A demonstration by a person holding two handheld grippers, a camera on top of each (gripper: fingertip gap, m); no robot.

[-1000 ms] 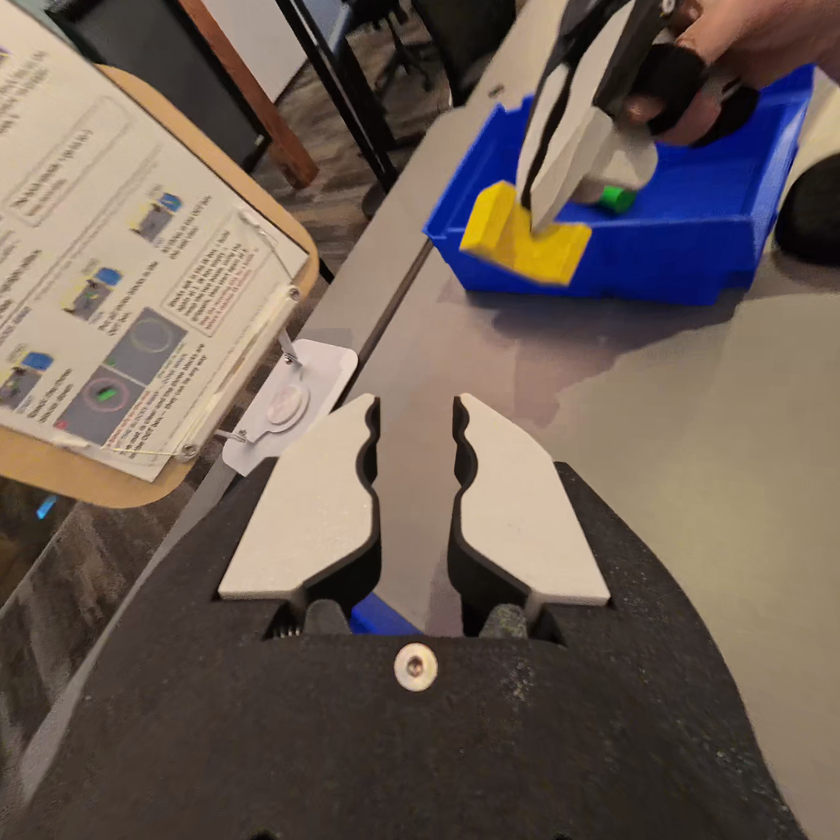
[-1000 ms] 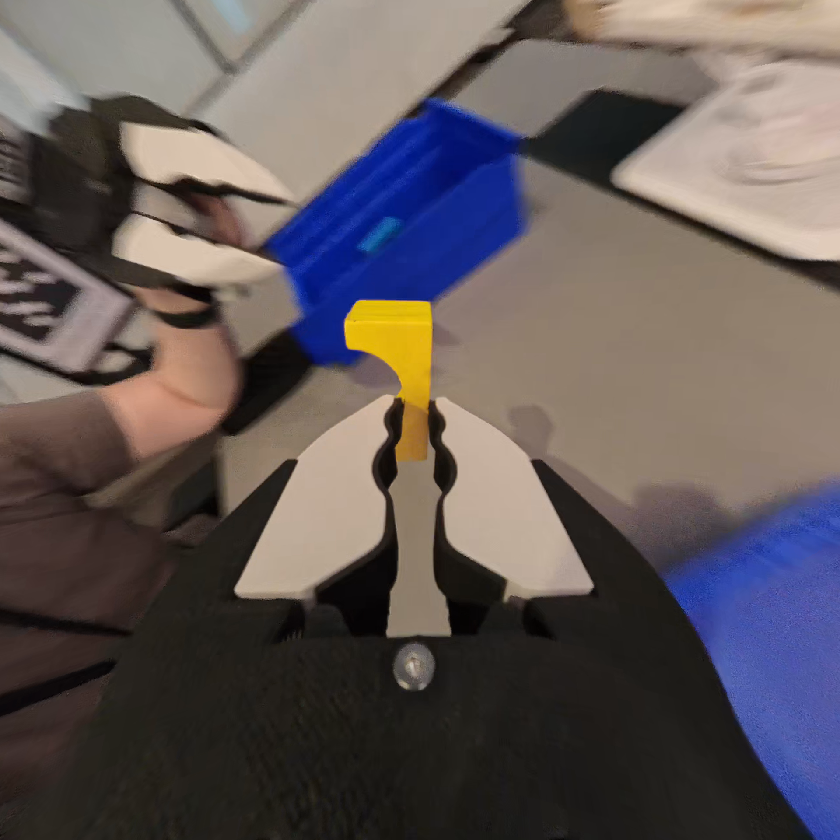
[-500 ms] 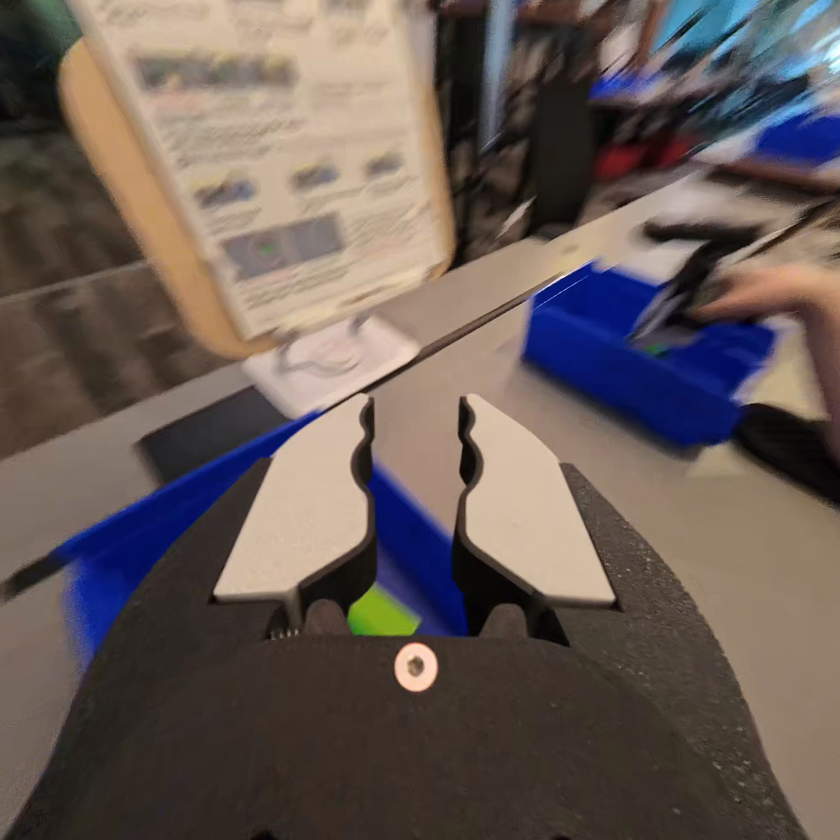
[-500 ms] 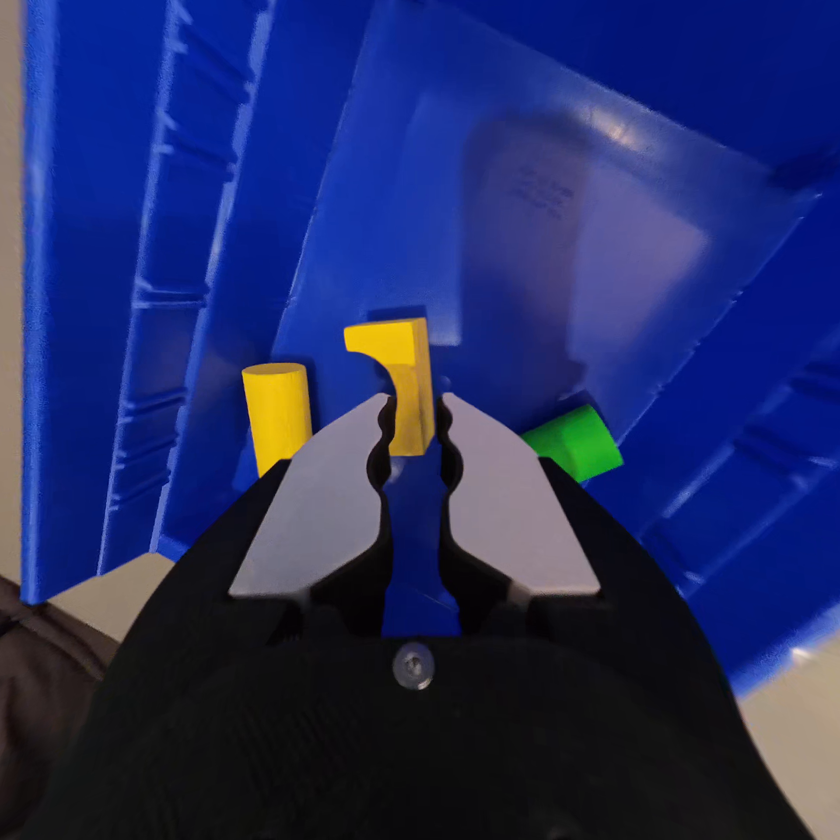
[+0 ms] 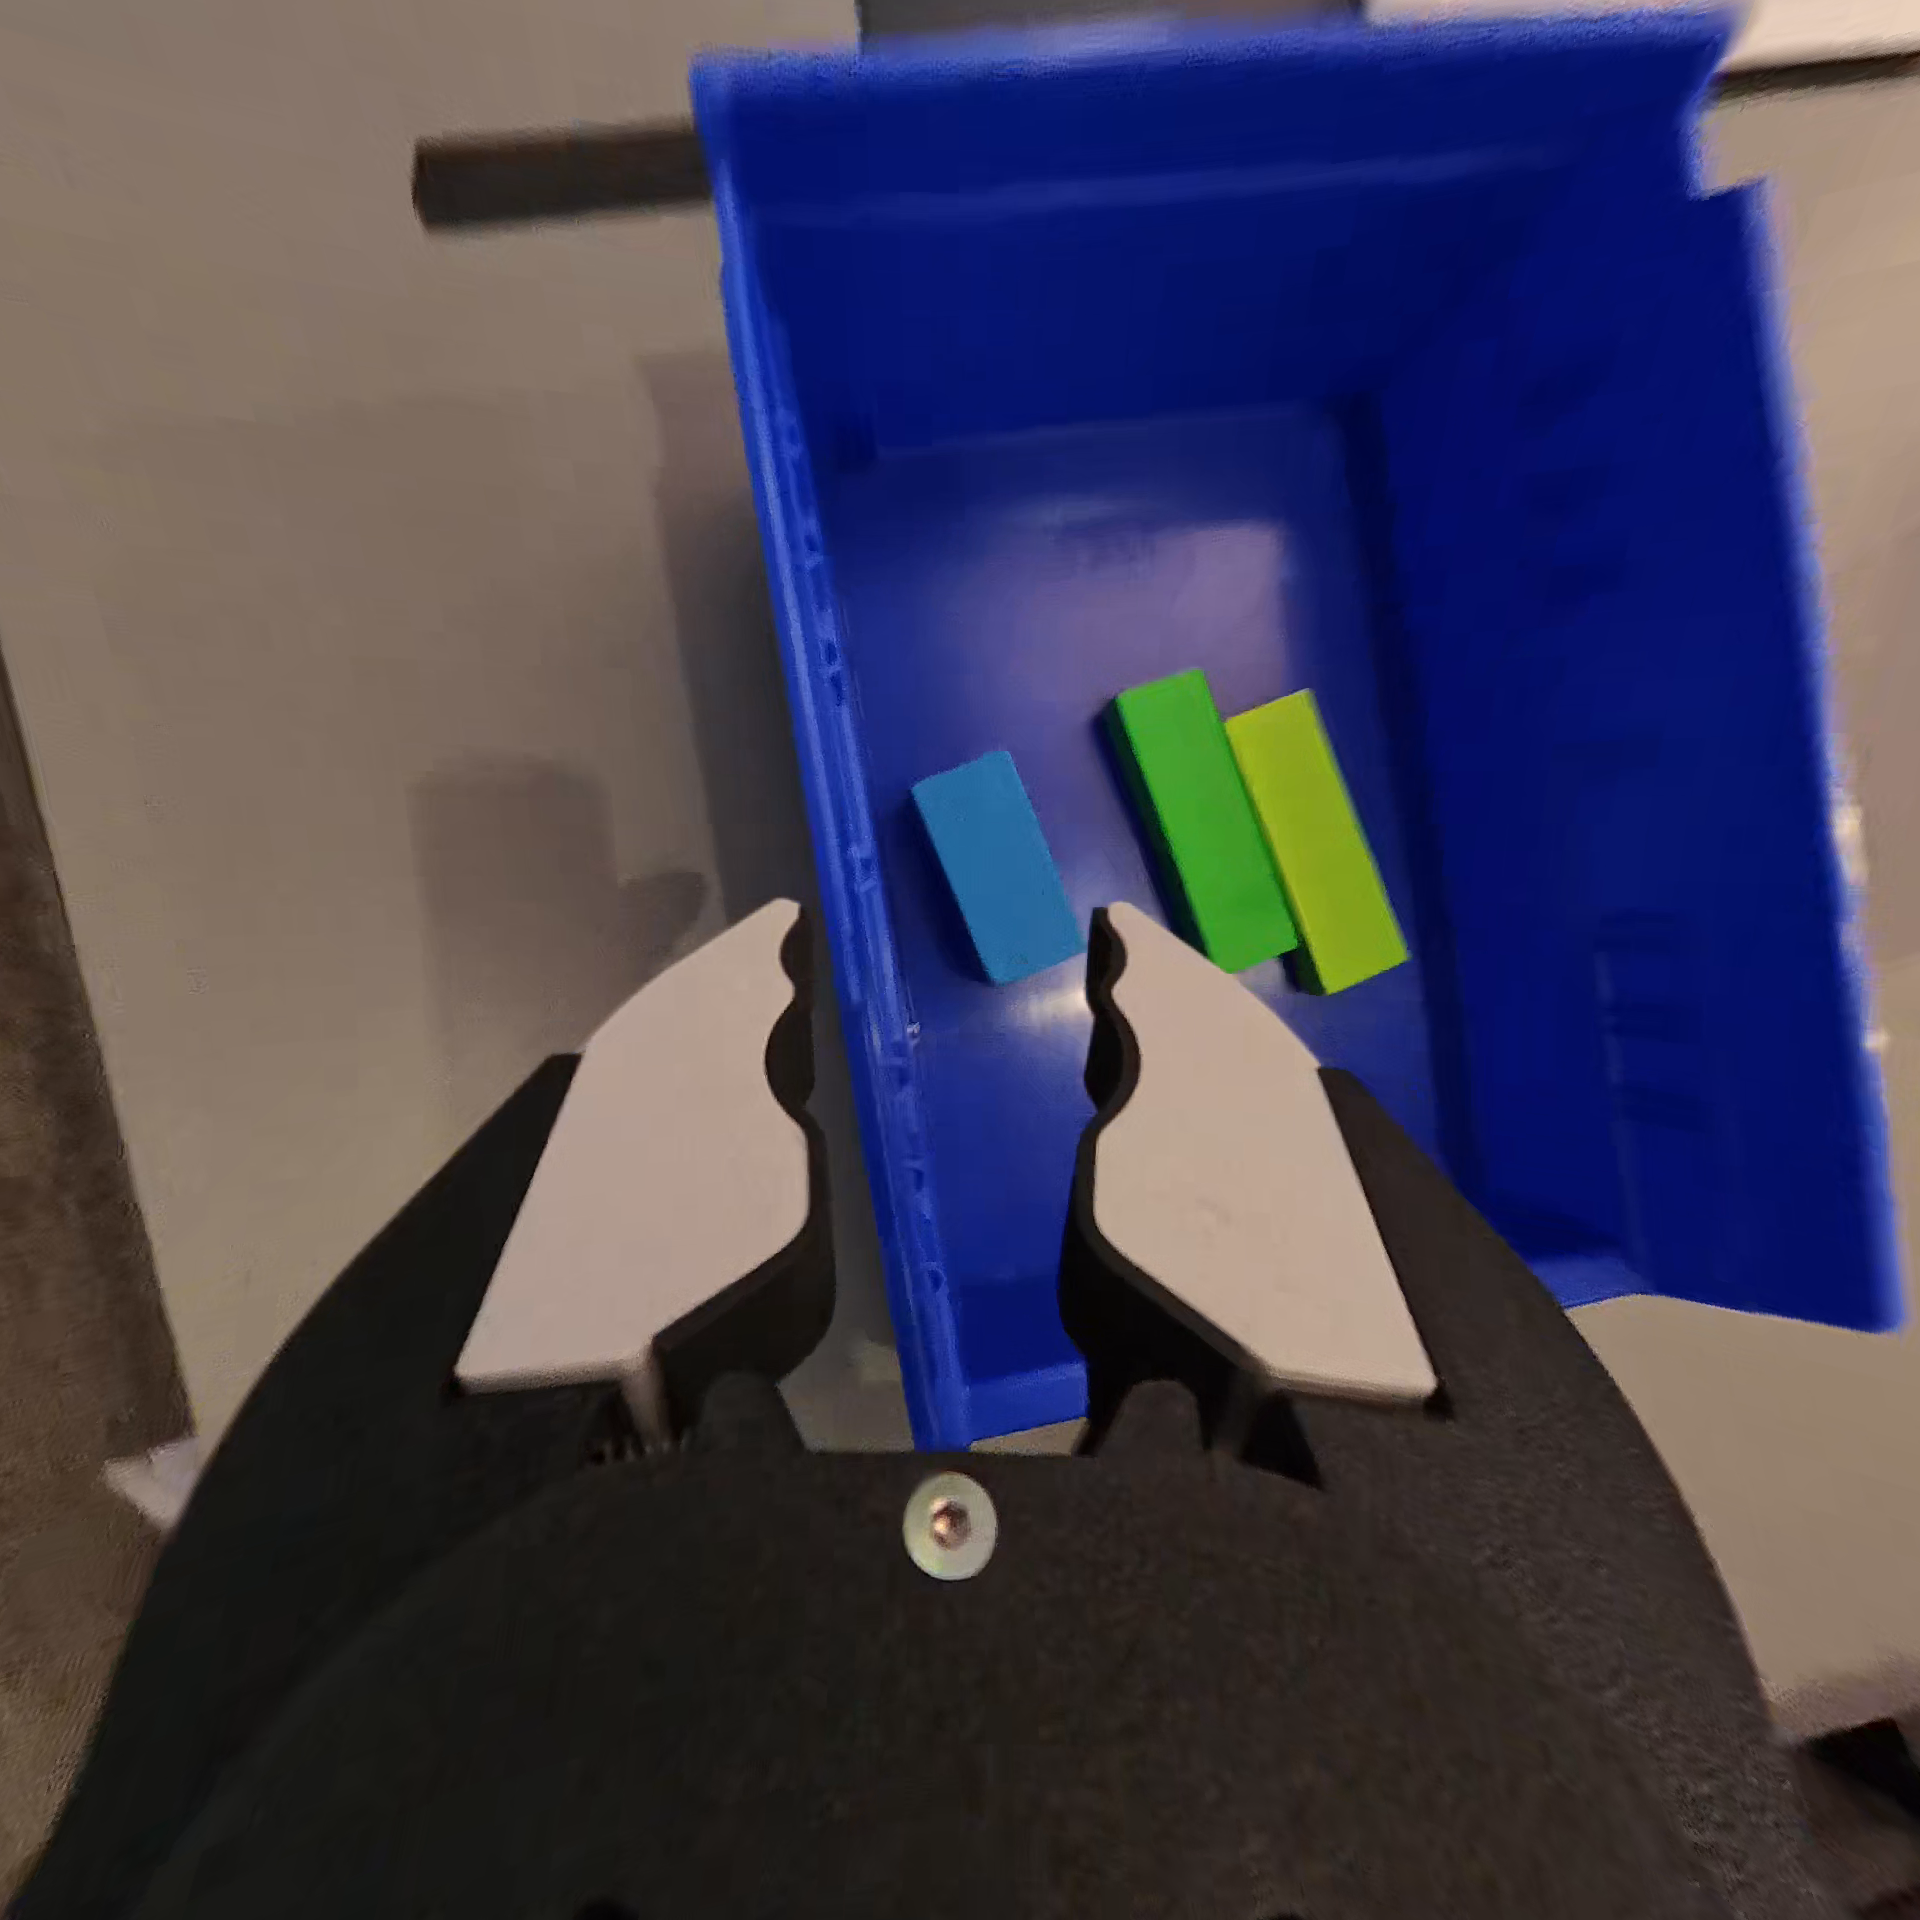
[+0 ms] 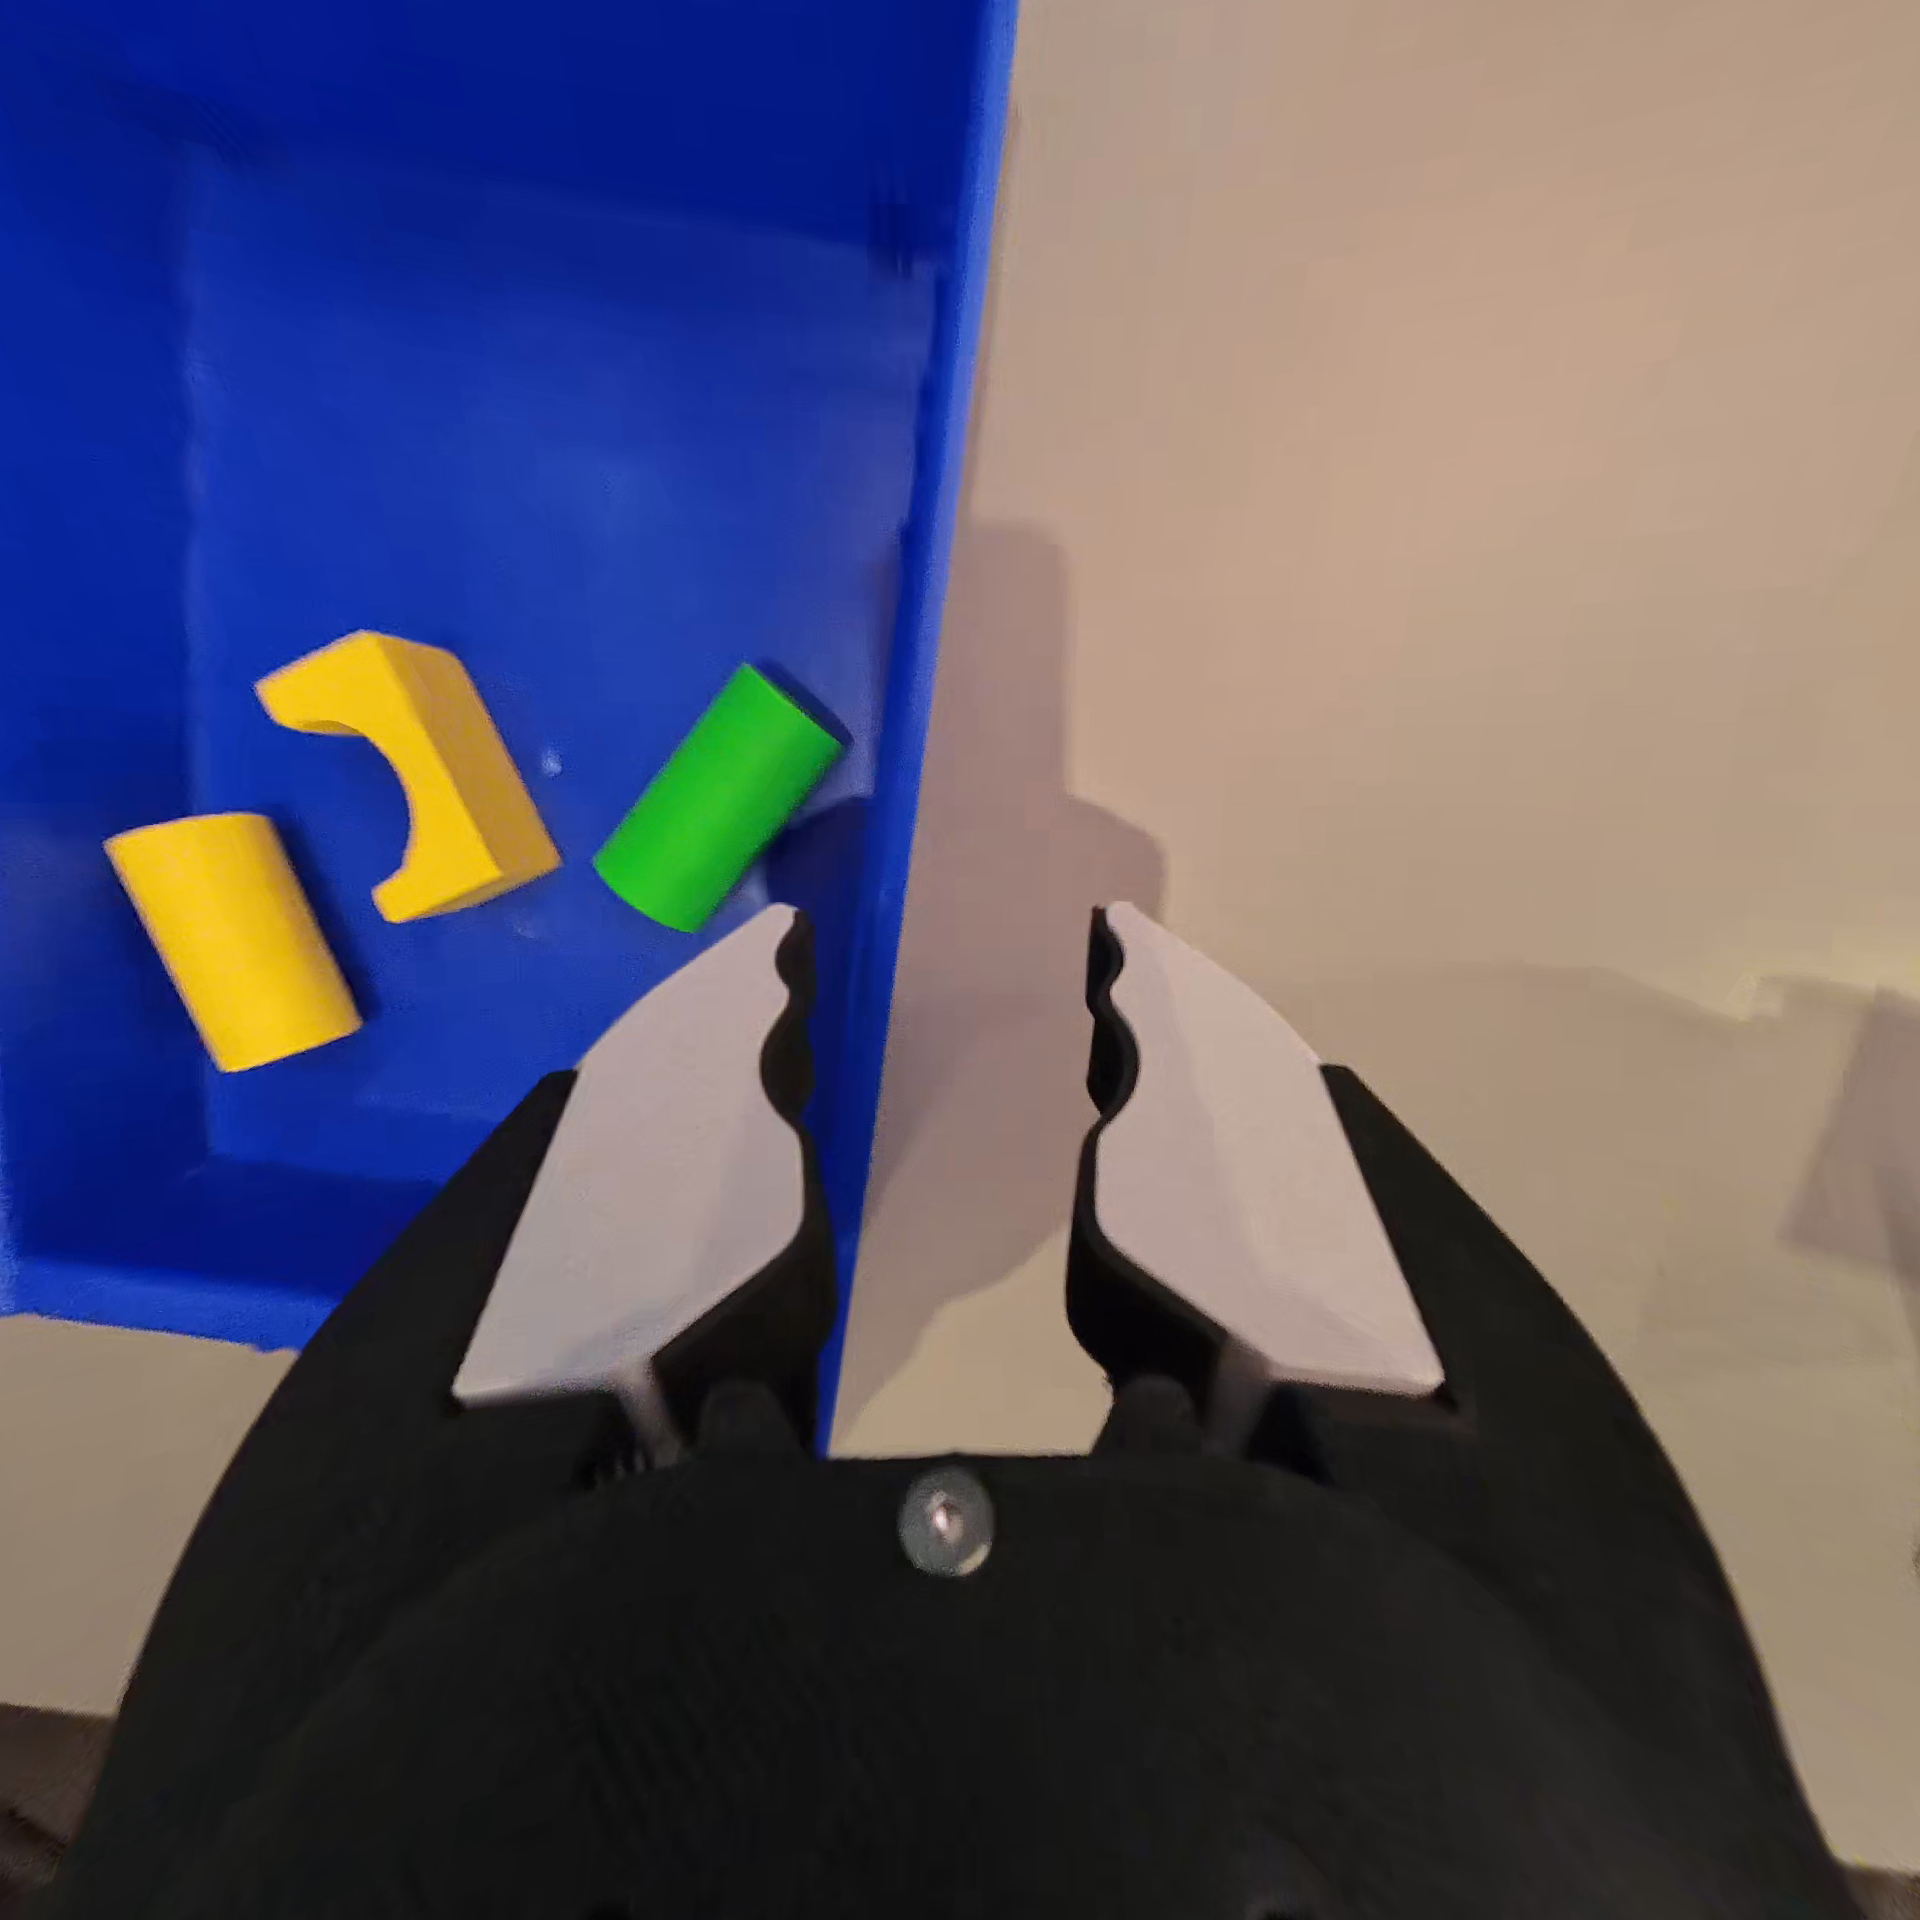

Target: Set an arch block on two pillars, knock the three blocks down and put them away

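Observation:
In the right wrist view a yellow arch block [image 6: 416, 779] lies in a blue bin [image 6: 956, 520], between a yellow cylinder [image 6: 234, 940] and a green cylinder [image 6: 722, 798]. My right gripper [image 6: 943, 920] is open and empty, above the bin's right wall. In the left wrist view a second blue bin [image 5: 800, 644] holds a blue flat block [image 5: 992, 868], a green bar [image 5: 1195, 821] and a lime bar [image 5: 1314, 842]. My left gripper [image 5: 943, 920] is open and empty, straddling that bin's left wall from above.
Both bins stand on a grey table [image 5: 364, 571], which also shows in the right wrist view [image 6: 1455, 623]. A dark strip [image 5: 551, 182] crosses the table behind the left bin. The table edge and floor [image 5: 62, 1039] show at far left. Tip to tip, the grippers are about 75 cm apart. The left gripper is farther from the yellow cylinder [image 6: 234, 940], some 55 cm, than the right, some 15 cm.
My right gripper opened and let the yellow arch block drop into the bin, then shifted right over the wall. My left gripper swung down over the second bin and opened wider.

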